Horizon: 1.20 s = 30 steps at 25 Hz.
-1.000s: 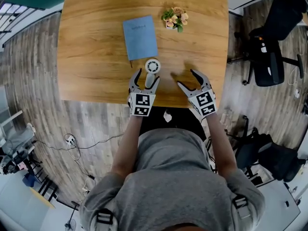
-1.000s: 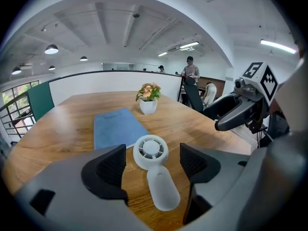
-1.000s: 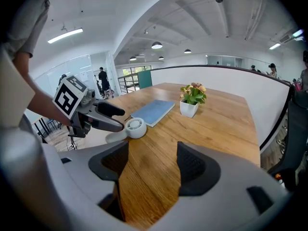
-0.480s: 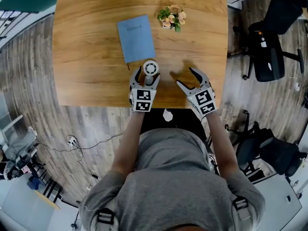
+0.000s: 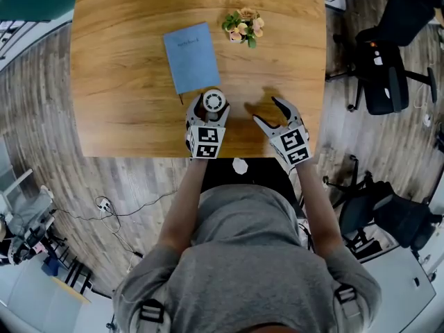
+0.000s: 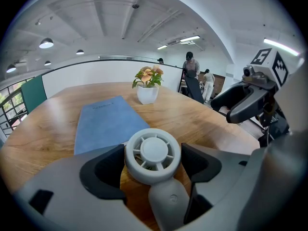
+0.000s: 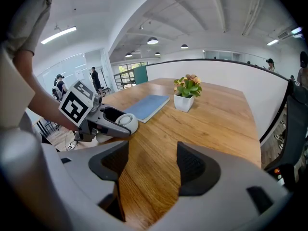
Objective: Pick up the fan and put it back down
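The small white fan (image 5: 214,103), a round grilled head on a short handle, lies on the wooden table (image 5: 125,109) near its front edge. My left gripper (image 5: 207,108) stands open around it. In the left gripper view the fan's head (image 6: 153,154) sits between the dark pads (image 6: 103,165) with a gap at the right pad, and the handle runs back toward the camera. My right gripper (image 5: 266,111) hovers open and empty over bare wood to the fan's right. The right gripper view shows the fan (image 7: 126,122) inside the left gripper (image 7: 105,120).
A blue notebook (image 5: 191,57) lies just beyond the fan. A small potted plant (image 5: 242,26) stands farther back to the right. The table's front edge runs right under both grippers. Black office chairs (image 5: 385,68) stand on the floor to the right.
My left gripper has moved forward and down, from just short of the fan to having its jaws on both sides of the fan's head. The right gripper has stayed put.
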Motion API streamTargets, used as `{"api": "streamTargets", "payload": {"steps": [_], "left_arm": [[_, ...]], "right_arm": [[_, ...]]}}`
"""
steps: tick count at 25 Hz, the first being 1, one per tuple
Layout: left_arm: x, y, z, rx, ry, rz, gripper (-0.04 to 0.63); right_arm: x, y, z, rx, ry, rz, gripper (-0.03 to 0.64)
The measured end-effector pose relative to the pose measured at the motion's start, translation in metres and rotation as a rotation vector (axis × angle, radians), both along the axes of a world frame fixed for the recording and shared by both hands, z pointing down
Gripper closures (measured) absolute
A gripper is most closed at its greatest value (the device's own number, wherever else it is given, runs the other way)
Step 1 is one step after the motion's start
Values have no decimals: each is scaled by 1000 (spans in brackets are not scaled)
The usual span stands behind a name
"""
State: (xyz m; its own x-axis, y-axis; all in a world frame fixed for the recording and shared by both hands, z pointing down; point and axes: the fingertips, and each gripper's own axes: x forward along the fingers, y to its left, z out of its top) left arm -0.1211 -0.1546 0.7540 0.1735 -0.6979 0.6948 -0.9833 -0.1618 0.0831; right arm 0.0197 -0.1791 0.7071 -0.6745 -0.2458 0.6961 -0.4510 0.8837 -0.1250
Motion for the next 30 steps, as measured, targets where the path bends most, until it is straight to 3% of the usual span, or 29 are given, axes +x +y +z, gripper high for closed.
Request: {"api": "streamTargets", "payload": {"steps": [10, 19, 25, 30], "left_arm": [[6, -13, 5, -11, -6, 30, 233], [8, -12, 5, -40, 46, 31, 232], [17, -10, -3, -41, 131, 19, 227], [20, -9, -12, -24, 135, 36, 227]], "right_arm": [[4, -4, 2, -15, 1, 21, 295], [6, -5, -6, 0, -15, 38, 295], [10, -2, -11, 16, -12, 45, 295], [7, 0, -20, 27, -27, 59, 295]]}}
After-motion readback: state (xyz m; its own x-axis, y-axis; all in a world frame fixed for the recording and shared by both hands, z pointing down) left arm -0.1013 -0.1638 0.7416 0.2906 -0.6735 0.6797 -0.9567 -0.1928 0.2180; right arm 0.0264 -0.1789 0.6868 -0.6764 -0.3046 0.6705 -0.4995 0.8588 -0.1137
